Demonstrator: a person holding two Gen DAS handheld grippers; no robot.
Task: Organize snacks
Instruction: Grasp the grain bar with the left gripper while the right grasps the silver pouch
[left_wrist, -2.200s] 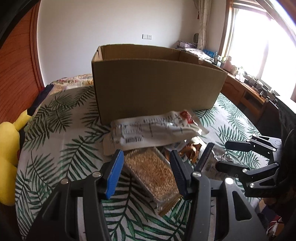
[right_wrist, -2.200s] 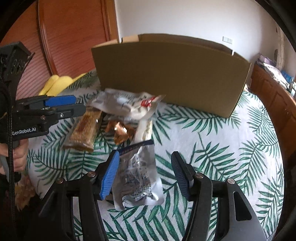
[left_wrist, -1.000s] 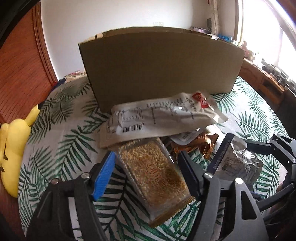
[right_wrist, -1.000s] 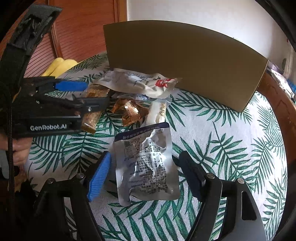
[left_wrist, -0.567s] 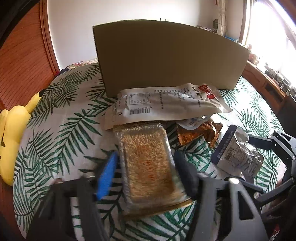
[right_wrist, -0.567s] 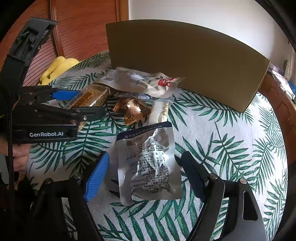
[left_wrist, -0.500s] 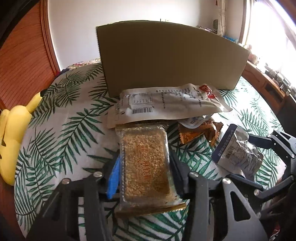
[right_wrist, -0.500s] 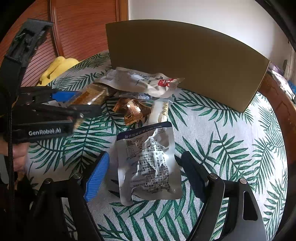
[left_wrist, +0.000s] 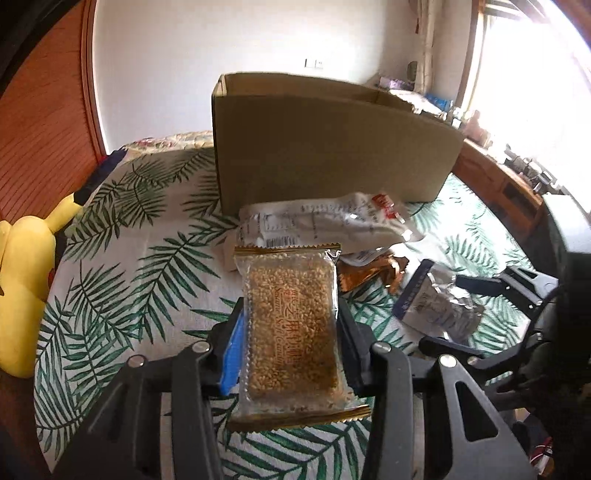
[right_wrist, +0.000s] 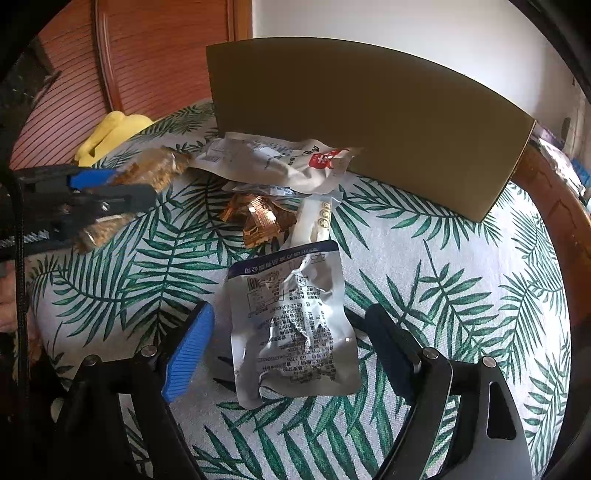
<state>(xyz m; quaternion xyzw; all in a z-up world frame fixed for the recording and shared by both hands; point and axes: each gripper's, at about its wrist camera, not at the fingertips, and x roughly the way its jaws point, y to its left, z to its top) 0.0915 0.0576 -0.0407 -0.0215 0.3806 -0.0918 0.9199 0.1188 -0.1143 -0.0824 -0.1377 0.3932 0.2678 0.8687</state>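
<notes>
Left wrist: my left gripper (left_wrist: 291, 347) clamps the sesame bar (left_wrist: 291, 321), lifted before the box (left_wrist: 332, 147). Carry level, clear the box's near wall, then release. Right gripper (right_wrist: 291, 332) wide, straddling the silver pouch (right_wrist: 291, 325) on the counter (right_wrist: 461, 295).

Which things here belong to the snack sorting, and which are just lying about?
Part of the job:
- sesame bar, held in the left claw
- silver pouch, between the open right claw
- white packet
- gold wrappers
- cardboard box

Lying about:
- yellow plush toy
- leaf-print tablecloth
</notes>
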